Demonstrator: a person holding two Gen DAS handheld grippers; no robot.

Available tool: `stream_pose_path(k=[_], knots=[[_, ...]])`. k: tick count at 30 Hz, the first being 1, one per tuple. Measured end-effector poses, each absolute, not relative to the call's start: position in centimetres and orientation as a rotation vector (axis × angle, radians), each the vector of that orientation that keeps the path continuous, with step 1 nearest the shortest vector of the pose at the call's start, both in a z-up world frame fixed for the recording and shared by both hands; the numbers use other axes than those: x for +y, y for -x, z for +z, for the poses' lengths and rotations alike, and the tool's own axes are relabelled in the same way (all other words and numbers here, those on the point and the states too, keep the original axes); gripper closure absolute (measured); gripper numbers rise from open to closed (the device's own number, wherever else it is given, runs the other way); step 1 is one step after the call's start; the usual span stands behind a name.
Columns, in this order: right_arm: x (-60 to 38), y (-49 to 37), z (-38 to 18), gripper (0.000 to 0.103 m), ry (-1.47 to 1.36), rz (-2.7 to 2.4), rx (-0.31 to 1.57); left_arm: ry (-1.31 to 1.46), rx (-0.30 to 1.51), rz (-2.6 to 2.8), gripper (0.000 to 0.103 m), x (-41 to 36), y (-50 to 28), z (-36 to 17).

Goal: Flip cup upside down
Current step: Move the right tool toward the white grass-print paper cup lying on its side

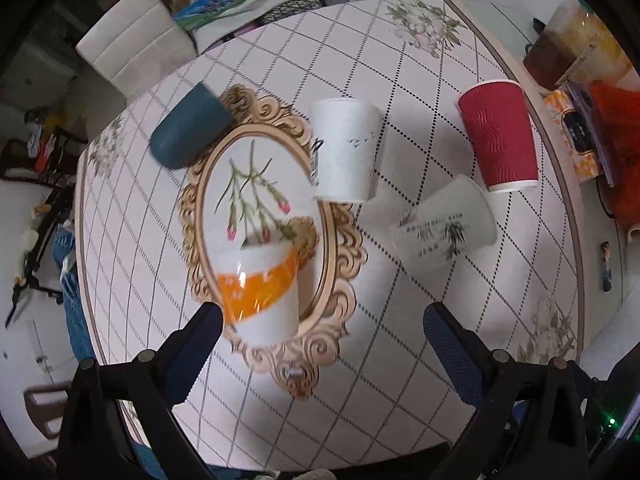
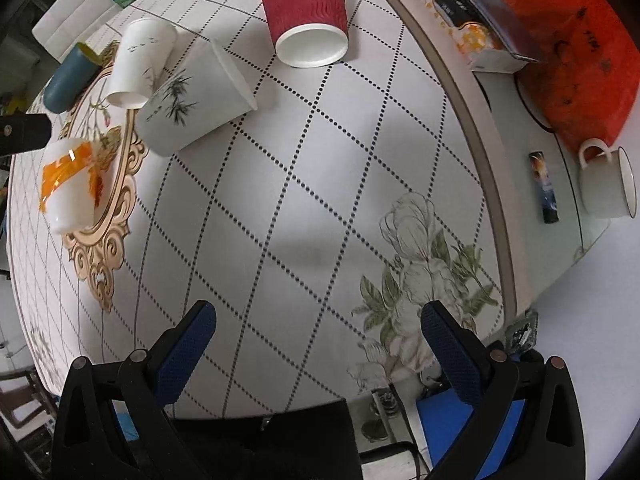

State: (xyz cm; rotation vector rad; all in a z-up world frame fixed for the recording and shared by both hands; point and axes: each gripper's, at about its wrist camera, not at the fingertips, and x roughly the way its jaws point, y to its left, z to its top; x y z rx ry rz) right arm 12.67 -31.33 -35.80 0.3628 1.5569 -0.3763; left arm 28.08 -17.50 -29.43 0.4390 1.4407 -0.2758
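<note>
Several cups stand on a round table with a checked cloth. A white cup with an orange band (image 1: 260,292) (image 2: 70,184) stands on an ornate oval tray (image 1: 320,264) (image 2: 120,184). A white cup with small birds (image 1: 344,150) (image 2: 138,64) and a dark blue cup (image 1: 188,128) (image 2: 68,80) are at the tray's far end. A grey cup with a bamboo print (image 1: 444,226) (image 2: 192,100) and a red ribbed cup (image 1: 500,136) (image 2: 306,12) stand to the right. My left gripper (image 1: 322,334) is open, just in front of the orange-banded cup. My right gripper (image 2: 318,330) is open and empty above the cloth.
A white mug (image 2: 608,182) and a small dark tube (image 2: 544,188) are on the glass ledge at right. A red bag (image 2: 576,52) and boxes (image 2: 472,36) lie beyond. A white chair (image 1: 132,44) stands behind the table. The left gripper's tip (image 2: 24,134) shows at the right view's left edge.
</note>
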Motion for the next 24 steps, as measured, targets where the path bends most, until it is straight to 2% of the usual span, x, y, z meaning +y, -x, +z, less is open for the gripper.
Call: stream_pose_path(k=[15,24], knots=[[-33.4,-16.5,-38.6,0.0,-0.413,-0.422,1.607,-0.92,1.315,-0.684,0.001,-26.4,-28.3,-33.5],[-35.3,-16.8,-40.6,0.0,-0.477,-0.437,1.65,-1.107,1.298,-0.819,0.001,-29.0,-26.9,-36.4]])
